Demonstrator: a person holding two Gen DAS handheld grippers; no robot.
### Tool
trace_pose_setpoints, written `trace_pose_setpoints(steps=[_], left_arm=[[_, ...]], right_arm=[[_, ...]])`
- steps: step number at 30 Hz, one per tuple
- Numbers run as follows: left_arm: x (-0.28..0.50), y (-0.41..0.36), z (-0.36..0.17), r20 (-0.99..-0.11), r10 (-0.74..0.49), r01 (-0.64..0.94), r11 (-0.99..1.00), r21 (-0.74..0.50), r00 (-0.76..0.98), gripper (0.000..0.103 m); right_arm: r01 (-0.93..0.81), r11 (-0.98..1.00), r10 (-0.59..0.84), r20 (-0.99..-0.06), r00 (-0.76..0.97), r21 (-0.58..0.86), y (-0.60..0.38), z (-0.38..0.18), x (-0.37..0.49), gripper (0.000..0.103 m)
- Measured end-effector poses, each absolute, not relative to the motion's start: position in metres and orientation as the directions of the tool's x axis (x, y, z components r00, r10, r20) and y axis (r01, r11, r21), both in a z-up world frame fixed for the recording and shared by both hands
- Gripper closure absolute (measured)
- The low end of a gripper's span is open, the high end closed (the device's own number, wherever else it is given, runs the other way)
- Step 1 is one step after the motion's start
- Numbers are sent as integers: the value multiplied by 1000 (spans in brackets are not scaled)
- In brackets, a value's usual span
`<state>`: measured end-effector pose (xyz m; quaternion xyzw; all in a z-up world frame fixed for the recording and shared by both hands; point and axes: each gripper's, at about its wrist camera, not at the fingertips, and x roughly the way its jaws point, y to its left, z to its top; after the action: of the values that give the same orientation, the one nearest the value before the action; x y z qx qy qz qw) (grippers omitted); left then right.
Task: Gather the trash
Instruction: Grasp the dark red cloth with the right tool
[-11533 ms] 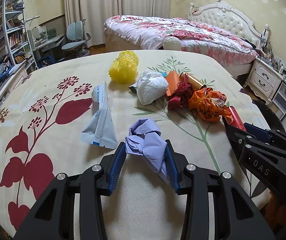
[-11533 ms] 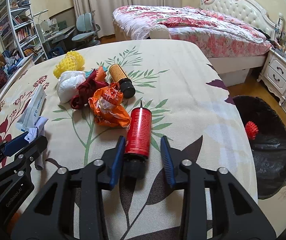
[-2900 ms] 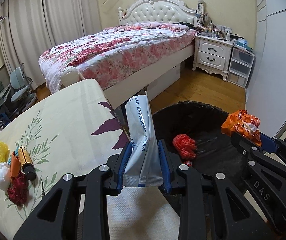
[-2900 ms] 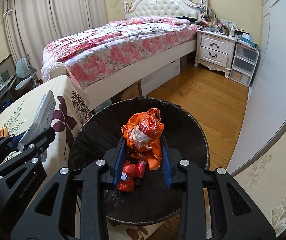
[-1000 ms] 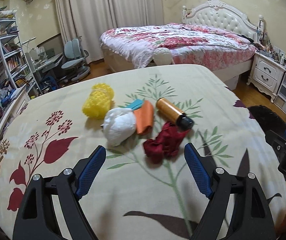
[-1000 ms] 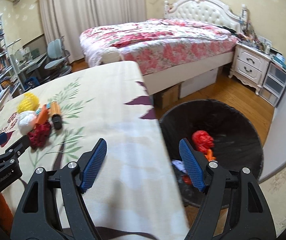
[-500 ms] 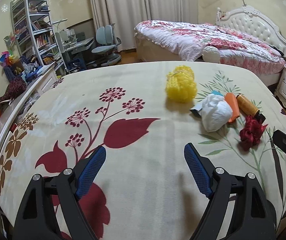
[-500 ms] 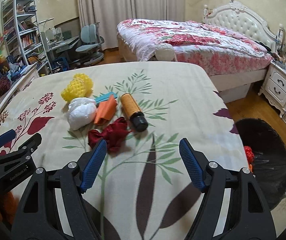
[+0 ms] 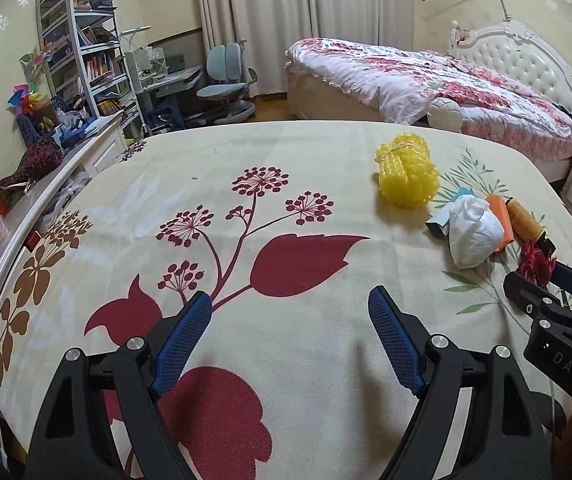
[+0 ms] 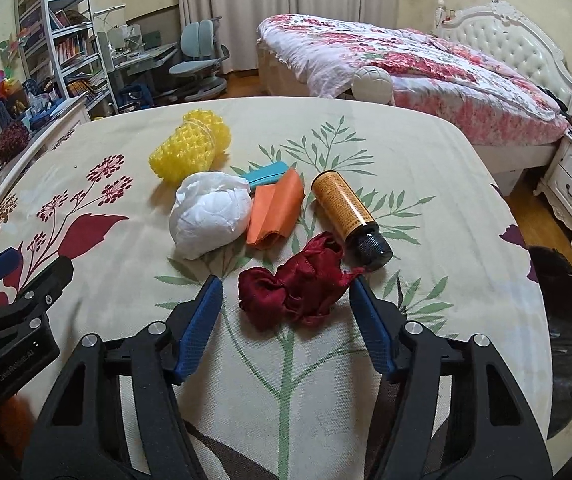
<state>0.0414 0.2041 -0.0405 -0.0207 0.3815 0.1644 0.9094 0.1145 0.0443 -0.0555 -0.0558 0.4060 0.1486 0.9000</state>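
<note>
Bedroom setting: cream floral tablecloth (image 9: 286,208) covering a big table, with a pink-quilted bed (image 10: 398,60), a bookshelf (image 9: 81,52) and a grey desk chair (image 9: 225,84) standing behind it.

Left gripper (image 9: 290,332) hovering over a bare stretch of cloth printed with a dark red leaf, jaws spread wide, gripping nothing. Trash lying well off to its right.

Right gripper (image 10: 286,312) also gaping wide, holding nothing, its 2 blue-padded fingers (image 10: 201,328) flanking a crumpled dark red rag (image 10: 294,284); rag sitting at the mouth of the jaws, just ahead of the tips, right tip very close to a trailing corner of it. Contact impossible to tell.

Lying beyond the rag, in the right wrist view:
- white crumpled bag (image 10: 209,212), to the left
- orange folded sheet (image 10: 273,210), touching the bag's right side
- amber bottle with a black cap (image 10: 348,216), on its side, cap pointing toward the gripper and nearly touching the rag
- teal strip (image 10: 267,172), peeking out behind bag and sheet
- yellow foam net (image 10: 191,146), farthest back

Black-lined trash bin (image 10: 566,332) showing at the right edge, below the table.
</note>
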Motion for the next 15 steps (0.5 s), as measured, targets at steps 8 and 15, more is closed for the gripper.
trace_pose_setpoints(steps=[8,15], left_arm=[[44,200,-41,-704,276,-307,948,86,655,23],[46,184,-41,-705,247,-275,958,77,665,23]], right_arm=[[-325,945,229,-761,607,25,44,-58,114,63],[-307,951,224,-752,620,30,24,-51,104,64]])
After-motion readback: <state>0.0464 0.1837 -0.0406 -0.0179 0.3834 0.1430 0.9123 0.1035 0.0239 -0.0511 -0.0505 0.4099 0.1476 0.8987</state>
